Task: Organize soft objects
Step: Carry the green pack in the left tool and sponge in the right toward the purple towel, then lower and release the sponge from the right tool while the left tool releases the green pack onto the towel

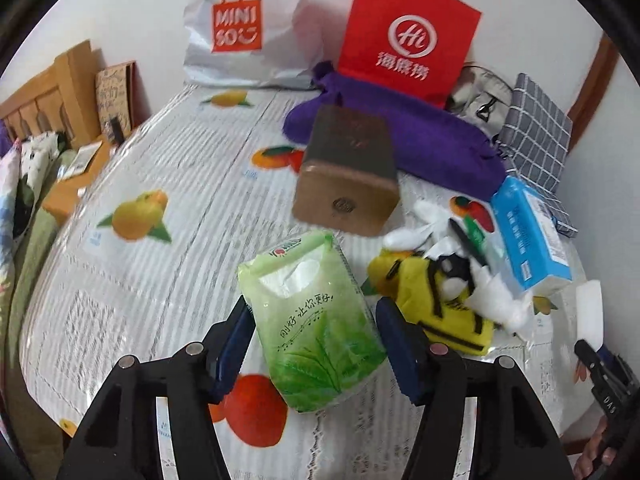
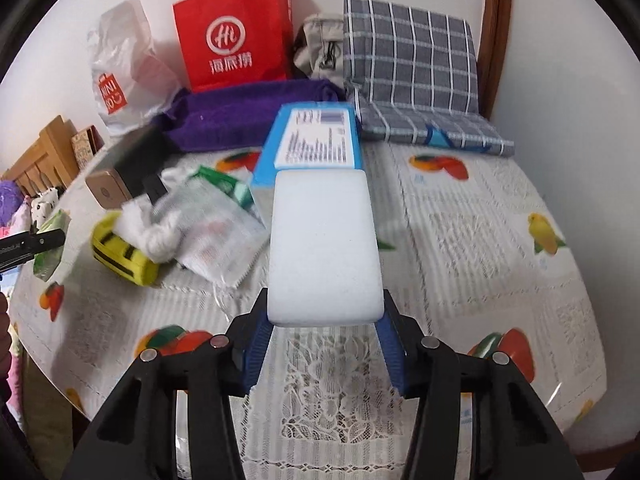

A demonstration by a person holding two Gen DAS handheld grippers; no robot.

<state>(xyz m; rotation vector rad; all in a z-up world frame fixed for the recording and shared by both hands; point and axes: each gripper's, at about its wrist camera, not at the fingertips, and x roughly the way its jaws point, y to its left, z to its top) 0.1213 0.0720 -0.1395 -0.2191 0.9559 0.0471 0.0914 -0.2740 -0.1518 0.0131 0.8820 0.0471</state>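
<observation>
Sponge (image 2: 324, 248), white, clamped in right gripper (image 2: 324, 320) above table (image 2: 480, 240); green tissue pack (image 1: 316, 320) pinched in left gripper (image 1: 316, 344), seemingly lifted, view blurred. Keep squeeze light, carry both level, set down apart from clutter pile (image 2: 192, 224), then release.

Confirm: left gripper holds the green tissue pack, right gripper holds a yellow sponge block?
Not quite. The block in the right gripper is a white sponge block, as the right wrist view shows. The left gripper does hold the green tissue pack.
</observation>
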